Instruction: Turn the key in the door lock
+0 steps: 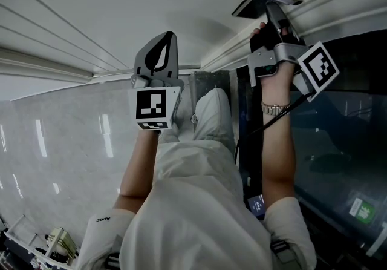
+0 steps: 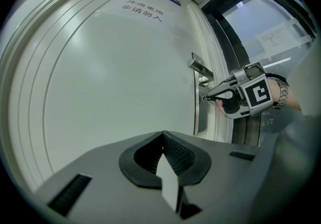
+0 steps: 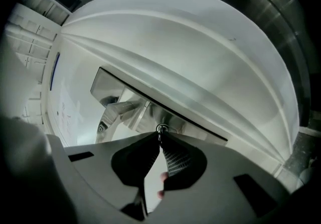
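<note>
The right tool [image 3: 160,135] is seen pinched shut on the key [image 3: 161,128], whose small round head shows right at the tips of the closed jaws. The key is set in the metal lock plate [image 3: 190,125] at the edge of the white door [image 2: 110,77], just below the door handle [image 3: 118,110]. In the left gripper view this tool is shown held level, with its tips against the plate under the handle. Its marker cube is turned toward the camera, and a wristwatch [image 2: 282,92] is worn on the arm behind it. The left tool [image 2: 163,135] is held with its jaws brought together and nothing between them. It is pointed at the plain face of the door and kept well apart from the lock. In the head view both tools are seen raised in front of the door, the left one to the left of the right one and clear of it. A sign [image 2: 143,11] with printed characters is fixed high on the door, though the characters are too small to be read. A glass panel [image 2: 266,32] is set beside the door frame on the lock side.
</note>
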Demonstrator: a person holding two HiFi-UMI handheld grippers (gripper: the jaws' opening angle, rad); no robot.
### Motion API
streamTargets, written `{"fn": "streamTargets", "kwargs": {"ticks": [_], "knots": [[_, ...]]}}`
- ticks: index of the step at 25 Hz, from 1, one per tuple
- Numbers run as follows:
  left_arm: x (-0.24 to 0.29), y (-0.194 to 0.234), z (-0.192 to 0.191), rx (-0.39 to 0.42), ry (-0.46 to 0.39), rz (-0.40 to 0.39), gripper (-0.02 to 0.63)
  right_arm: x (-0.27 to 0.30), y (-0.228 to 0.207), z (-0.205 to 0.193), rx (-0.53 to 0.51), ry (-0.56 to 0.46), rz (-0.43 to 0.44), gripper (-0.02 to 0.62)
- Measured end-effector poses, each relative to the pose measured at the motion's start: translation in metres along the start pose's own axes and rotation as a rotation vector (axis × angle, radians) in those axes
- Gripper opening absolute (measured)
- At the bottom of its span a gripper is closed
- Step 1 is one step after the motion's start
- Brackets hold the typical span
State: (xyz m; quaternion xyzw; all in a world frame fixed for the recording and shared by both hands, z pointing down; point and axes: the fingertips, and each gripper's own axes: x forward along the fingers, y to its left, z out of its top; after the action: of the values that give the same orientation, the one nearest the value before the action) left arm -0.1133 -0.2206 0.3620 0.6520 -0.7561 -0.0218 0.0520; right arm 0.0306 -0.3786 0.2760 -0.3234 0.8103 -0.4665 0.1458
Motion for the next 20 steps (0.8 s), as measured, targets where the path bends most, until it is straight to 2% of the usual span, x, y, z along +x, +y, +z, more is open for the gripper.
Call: {"fn": "streamTargets", "kwargs": {"ticks": [2, 4, 5, 9, 12, 16, 18, 20], "knots": [[0.0, 0.0, 0.0, 0.001, -0.001, 0.0, 0.008, 0.0, 0.0, 0.0, -0.002, 0.001, 0.002, 0.017], [0.0, -0.001, 0.002, 0.002, -0.002, 0.0, 0.008, 0.0, 0.001, 0.001, -0.063, 0.015, 0.009, 0.017], [0.0, 0.0, 0.002, 0.002, -0.002, 0.0, 0.008, -0.001, 0.001, 0.001, -0.113, 0.027, 0.011, 0.023], [0.0, 0.002, 0.001, 0.001, 0.003, 0.004, 0.008, -0.007, -0.002, -0.008, -0.317, 0.093, 0.013, 0.125], [0.001, 0.001, 0.0, 0.001, 0.003, 0.002, 0.008, -0.012, -0.001, -0.012, -0.486, 0.102, -0.006, 0.144], [0.003, -0.003, 0.003, 0.003, -0.003, -0.007, 0.008, -0.016, 0.008, -0.007, -0.762, 0.093, -0.048, 0.153], [0.006, -0.006, 0.003, 0.005, -0.004, -0.014, 0.008, -0.017, 0.013, -0.004, -0.958, 0.085, -0.084, 0.16], [0.008, -0.008, 0.004, 0.007, -0.004, -0.021, 0.008, -0.018, 0.017, -0.002, -1.21, 0.083, -0.135, 0.166]]}}
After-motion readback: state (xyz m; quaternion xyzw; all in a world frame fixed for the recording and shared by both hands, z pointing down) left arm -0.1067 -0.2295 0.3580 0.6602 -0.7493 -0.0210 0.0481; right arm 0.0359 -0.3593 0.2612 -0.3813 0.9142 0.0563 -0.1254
